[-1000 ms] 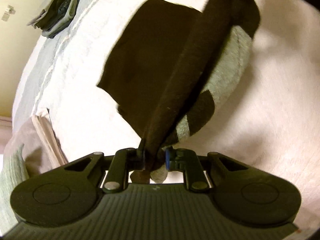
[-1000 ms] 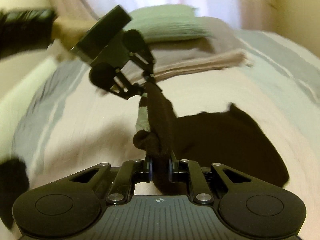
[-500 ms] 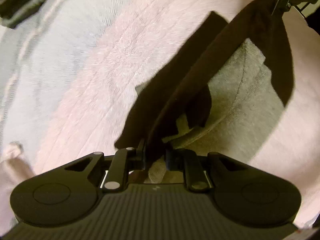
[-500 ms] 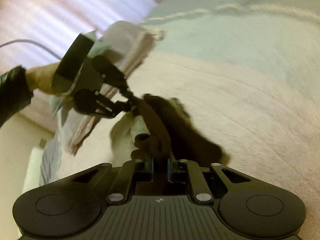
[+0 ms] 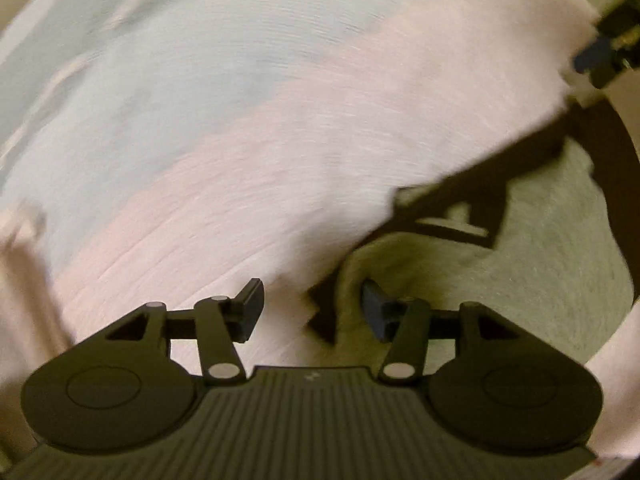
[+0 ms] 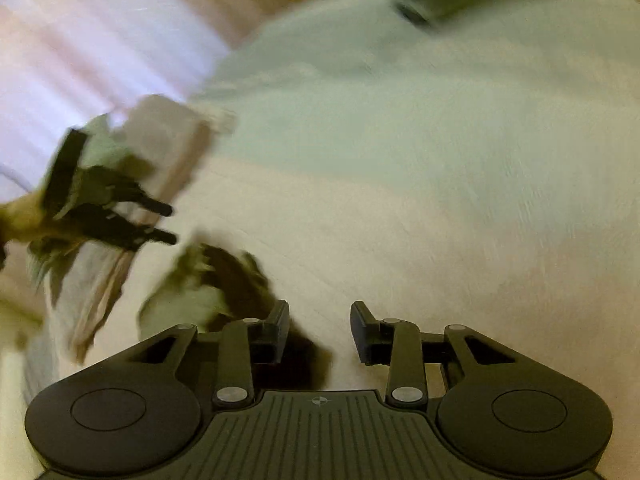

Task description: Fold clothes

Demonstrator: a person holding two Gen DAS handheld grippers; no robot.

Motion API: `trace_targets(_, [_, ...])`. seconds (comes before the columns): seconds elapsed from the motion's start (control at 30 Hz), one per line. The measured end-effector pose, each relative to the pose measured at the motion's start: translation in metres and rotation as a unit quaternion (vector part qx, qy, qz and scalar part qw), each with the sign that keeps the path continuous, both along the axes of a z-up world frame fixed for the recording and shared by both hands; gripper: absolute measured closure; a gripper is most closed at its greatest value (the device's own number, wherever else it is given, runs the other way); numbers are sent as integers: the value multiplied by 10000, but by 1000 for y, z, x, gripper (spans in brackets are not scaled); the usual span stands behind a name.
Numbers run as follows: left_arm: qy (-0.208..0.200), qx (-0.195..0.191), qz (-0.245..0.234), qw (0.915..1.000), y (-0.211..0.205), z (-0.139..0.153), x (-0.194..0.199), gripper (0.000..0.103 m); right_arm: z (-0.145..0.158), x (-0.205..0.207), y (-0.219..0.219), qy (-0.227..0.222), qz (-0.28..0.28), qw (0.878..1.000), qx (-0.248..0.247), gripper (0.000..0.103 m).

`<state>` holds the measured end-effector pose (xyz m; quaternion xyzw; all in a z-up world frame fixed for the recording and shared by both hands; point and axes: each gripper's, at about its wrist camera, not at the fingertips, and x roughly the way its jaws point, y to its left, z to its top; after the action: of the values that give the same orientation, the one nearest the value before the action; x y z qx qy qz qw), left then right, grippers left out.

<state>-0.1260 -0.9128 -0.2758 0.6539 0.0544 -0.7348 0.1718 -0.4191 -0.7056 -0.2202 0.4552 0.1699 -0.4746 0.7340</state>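
- Left gripper (image 5: 312, 312): jaws just opened, nothing gripped.
- Right gripper (image 6: 319, 332): jaws just opened, nothing gripped.
- Brown-and-grey garment (image 5: 540, 272): lying on the bed (image 5: 280, 128), released.
- Step: fold laid down.
- Next: regrasp an edge squarely.

Dark brown and grey garment (image 5: 540, 264) on pale pink and light blue bedding (image 5: 280, 120); black claws.
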Motion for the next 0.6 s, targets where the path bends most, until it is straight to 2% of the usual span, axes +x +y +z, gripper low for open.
trace_targets(0.03, [87,-106,201,9997,0,9,9,61,12,10,6,26,269,9994,-209,72])
trace_targets(0.07, [206,-168,389,9989,2,17,18,61,20,22,10,-54,579,9978,-328,72])
trace_targets(0.13, [598,-23,735,9955,13,33,34,62,23,52,15,-199,1229,9915,-378,72])
trace_targets(0.2, [974,230,998,9900,28,35,42,62,13,75,14,-236,1534,9874,-313,72])
trace_targets(0.3, [1313,614,1201,9821,48,12,39,62,-19,87,1,-142,1436,9895,-105,72])
trace_targets(0.37, [1361,632,1342,9795,54,-9,32,62,-39,74,-8,-169,1048,9943,64,72])
trace_targets(0.43, [1487,597,1679,9727,50,-33,28,60,-53,58,-15,-125,749,9970,136,72])
trace_targets(0.5, [1691,567,1989,9636,44,-49,31,60,-62,47,-19,-90,674,9976,132,72])
trace_targets(0.6, [1923,492,2195,9552,41,-59,34,57,-64,39,-18,-102,697,9974,155,72])
